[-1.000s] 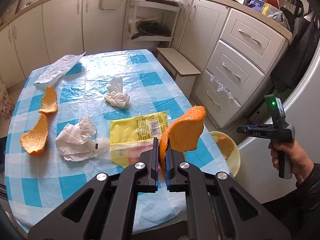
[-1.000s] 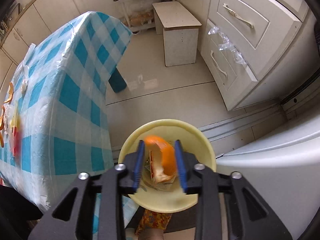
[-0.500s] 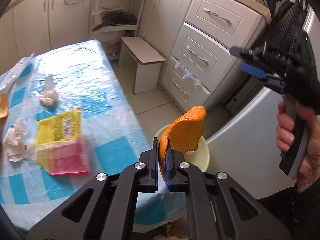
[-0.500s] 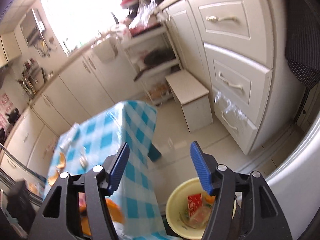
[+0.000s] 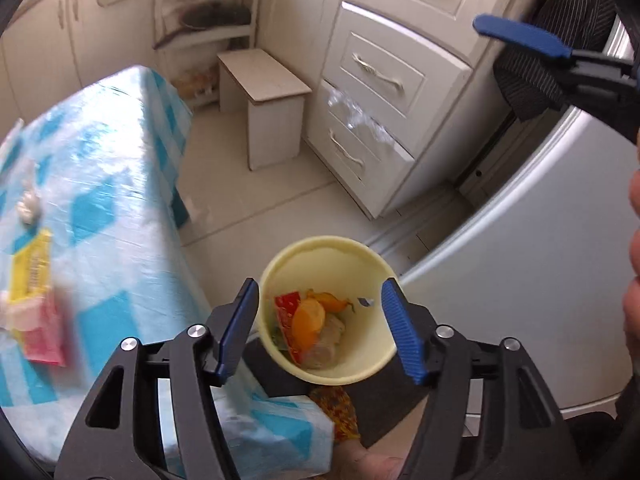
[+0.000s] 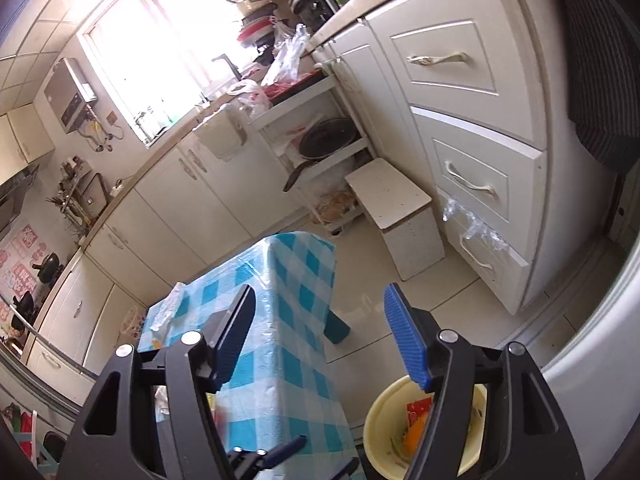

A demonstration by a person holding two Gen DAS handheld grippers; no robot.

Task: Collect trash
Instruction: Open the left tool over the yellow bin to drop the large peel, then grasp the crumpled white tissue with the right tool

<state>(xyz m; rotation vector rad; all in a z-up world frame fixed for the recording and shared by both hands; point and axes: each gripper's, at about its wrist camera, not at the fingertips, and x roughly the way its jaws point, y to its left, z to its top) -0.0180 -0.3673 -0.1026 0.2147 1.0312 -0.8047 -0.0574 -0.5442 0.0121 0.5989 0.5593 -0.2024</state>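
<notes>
left wrist view, left to right. the table [image 5: 120, 184] carries a blue-and-white checked cloth under clear plastic. near its left edge lie a crumpled white tissue [image 5: 29, 202], a yellow wrapper [image 5: 30, 268] and a pink packet [image 5: 44, 330] just below it, all blurred. on the floor beside the table's corner stands the pale yellow bin [image 5: 360, 264]. inside it: an orange peel [image 5: 307, 320], a red wrapper [image 5: 287, 308] and other scraps i cannot identify.

the left gripper [image 5: 320, 320] hangs directly above the bin, pointing down. its jaws are opening; nothing sits between the blue pads, and the bin's mouth shows in the gap.

further right: a small white stool [image 5: 264, 80], a bank of cream drawers [image 5: 384, 80], then a grey appliance door [image 5: 540, 240]. the right gripper [image 5: 560, 56] enters at the upper right; one blue finger is visible, and part of a hand [image 5: 634, 260] at the frame edge.

right wrist view: the right gripper [image 6: 320, 336] is raised and looks across the kitchen. its jaws are opening and hold nothing; table corner and floor show between them. the bin [image 6: 384, 408] sits at the lower right, partly hidden by the right finger, with the red wrapper [image 6: 418, 406] and the peel [image 6: 414, 434] visible inside.
</notes>
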